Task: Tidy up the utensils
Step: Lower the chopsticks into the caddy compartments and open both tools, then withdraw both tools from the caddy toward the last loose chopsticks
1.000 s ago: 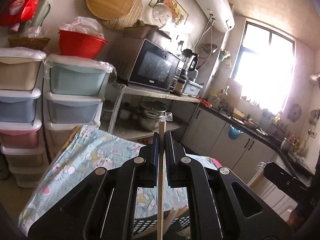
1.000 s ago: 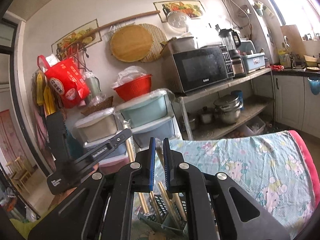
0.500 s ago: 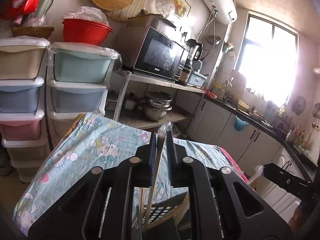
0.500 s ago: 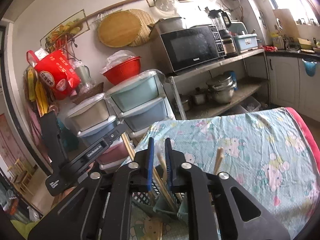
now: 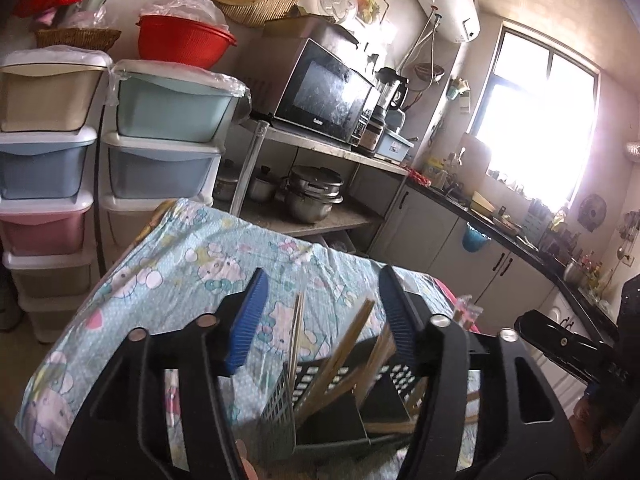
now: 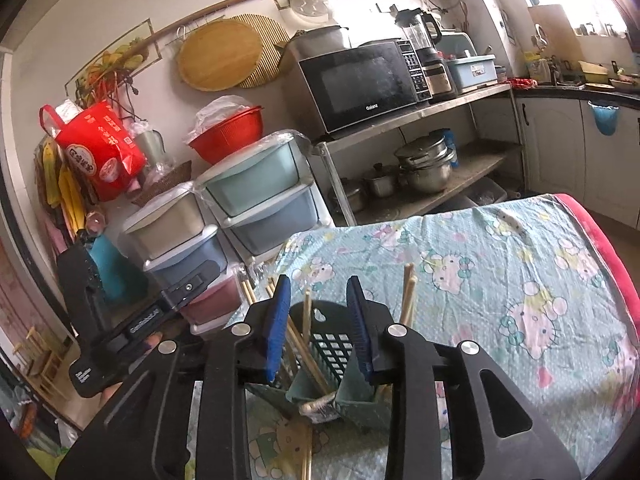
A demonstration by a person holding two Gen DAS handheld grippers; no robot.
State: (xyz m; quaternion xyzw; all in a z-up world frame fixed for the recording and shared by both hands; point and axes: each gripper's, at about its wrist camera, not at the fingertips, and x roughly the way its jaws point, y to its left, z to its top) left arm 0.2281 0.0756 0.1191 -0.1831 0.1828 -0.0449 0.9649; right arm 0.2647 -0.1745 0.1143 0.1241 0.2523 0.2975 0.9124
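Note:
A dark lattice utensil holder (image 5: 308, 396) stands on the table with several wooden chopsticks (image 5: 347, 346) leaning in it. My left gripper (image 5: 322, 318) hangs just over it with its jaws opening wide. A thin chopstick (image 5: 296, 332) stands free between the pads, touching neither. In the right wrist view the same holder (image 6: 332, 344) sits below my right gripper (image 6: 318, 322). Its jaws are opening too, and a chopstick (image 6: 306, 318) rises loose between them. A metal handle (image 6: 316, 405) lies in a teal compartment. Each gripper shows in the other's view: the left gripper (image 6: 132, 328) and the right gripper (image 5: 560, 344).
A cartoon-cat tablecloth (image 6: 500, 280) covers the table, with a red edge on the right. Stacked plastic drawers (image 5: 156, 148) stand behind, beside a metal shelf with a microwave (image 5: 324, 100) and pots (image 5: 316, 196). A kitchen counter (image 5: 500, 232) runs under the window.
Both grippers have sunk toward the holder and their jaws have gone from shut to open. The chopstick pinched by the left gripper now stands loose in the holder.

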